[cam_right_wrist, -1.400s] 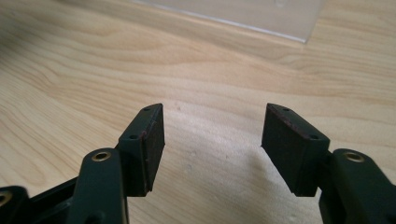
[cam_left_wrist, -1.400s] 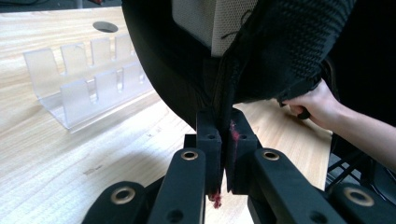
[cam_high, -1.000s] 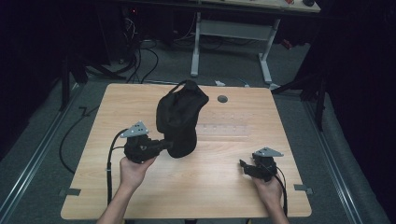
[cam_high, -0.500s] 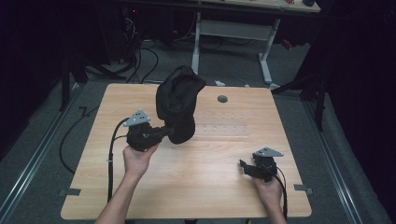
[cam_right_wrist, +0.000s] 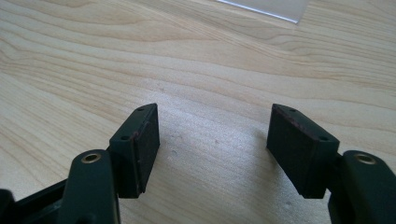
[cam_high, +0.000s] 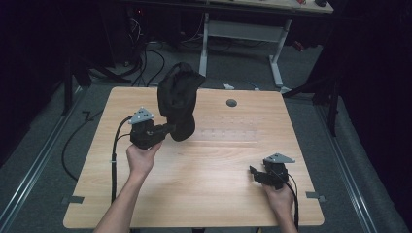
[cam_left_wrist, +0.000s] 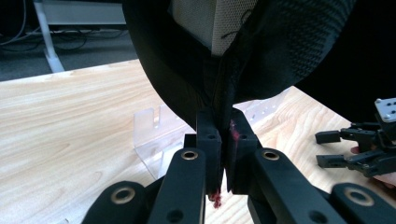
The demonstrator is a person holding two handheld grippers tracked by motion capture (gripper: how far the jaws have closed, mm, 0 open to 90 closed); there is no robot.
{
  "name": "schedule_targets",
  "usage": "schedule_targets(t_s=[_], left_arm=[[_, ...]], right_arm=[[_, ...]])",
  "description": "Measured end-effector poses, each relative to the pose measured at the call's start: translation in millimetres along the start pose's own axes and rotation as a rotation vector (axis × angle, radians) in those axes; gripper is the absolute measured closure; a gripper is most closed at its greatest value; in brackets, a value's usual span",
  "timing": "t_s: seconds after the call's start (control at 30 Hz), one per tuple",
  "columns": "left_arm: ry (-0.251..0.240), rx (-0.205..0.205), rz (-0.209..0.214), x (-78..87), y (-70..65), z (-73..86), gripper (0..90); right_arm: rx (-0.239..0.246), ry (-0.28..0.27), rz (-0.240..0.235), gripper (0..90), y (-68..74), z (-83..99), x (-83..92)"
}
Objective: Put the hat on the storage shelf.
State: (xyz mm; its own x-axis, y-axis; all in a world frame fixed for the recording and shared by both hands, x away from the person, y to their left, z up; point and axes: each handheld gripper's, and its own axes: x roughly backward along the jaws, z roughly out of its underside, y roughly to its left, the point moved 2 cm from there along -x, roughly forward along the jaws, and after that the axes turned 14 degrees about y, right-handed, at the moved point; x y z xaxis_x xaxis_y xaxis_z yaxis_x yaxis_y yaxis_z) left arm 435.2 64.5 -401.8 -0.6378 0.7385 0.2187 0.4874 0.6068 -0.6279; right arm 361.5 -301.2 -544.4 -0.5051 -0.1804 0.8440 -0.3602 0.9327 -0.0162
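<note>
Two grippers at work over a wooden table [cam_high: 204, 194]. Left gripper [cam_high: 167, 130] closed tight on a fold of a black bag [cam_high: 179, 104], pinching the fabric between both pads [cam_left_wrist: 208, 140] near a seam, beside a pale mesh lining [cam_left_wrist: 212, 21]. Bag held up off the table at left of centre, toward the far half, hanging from the pinch and bulging upward and away from the hand; most likely gripped at the edge so that the opening can be spread or the bag turned. Left hand [cam_high: 142, 160] underneath, wrist angled so the jaws point toward the far right.

Right gripper [cam_high: 253, 173] resting low at the near right corner, well apart from the bag, jaws spread wide with nothing between them, bare wood showing between the pads [cam_right_wrist: 144, 140]. Probably waiting there, ready to take a second edge of the fabric once presented.

Clear plastic stand [cam_left_wrist: 154, 135] on the table just beyond the left jaws, under the hanging bag. Small round grommet [cam_high: 231, 103] at the far edge, right of the bag.
</note>
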Motion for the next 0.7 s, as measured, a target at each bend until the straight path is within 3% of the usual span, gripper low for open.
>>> schedule_targets(t_s=[0.37, 0.7], left_arm=[[0.003, -0.017, -0.039, -16.4, 7.5, 4.4, 86.1], [0.014, -0.072, -0.077, -27.9, 7.4, 6.9, 86.1]], right_arm=[[-0.001, 0.0, 0.0, 34.7, 0.0, 0.0, 0.0], [-0.001, 0.0, 0.0, 34.7, 0.0, 0.0, 0.0]])
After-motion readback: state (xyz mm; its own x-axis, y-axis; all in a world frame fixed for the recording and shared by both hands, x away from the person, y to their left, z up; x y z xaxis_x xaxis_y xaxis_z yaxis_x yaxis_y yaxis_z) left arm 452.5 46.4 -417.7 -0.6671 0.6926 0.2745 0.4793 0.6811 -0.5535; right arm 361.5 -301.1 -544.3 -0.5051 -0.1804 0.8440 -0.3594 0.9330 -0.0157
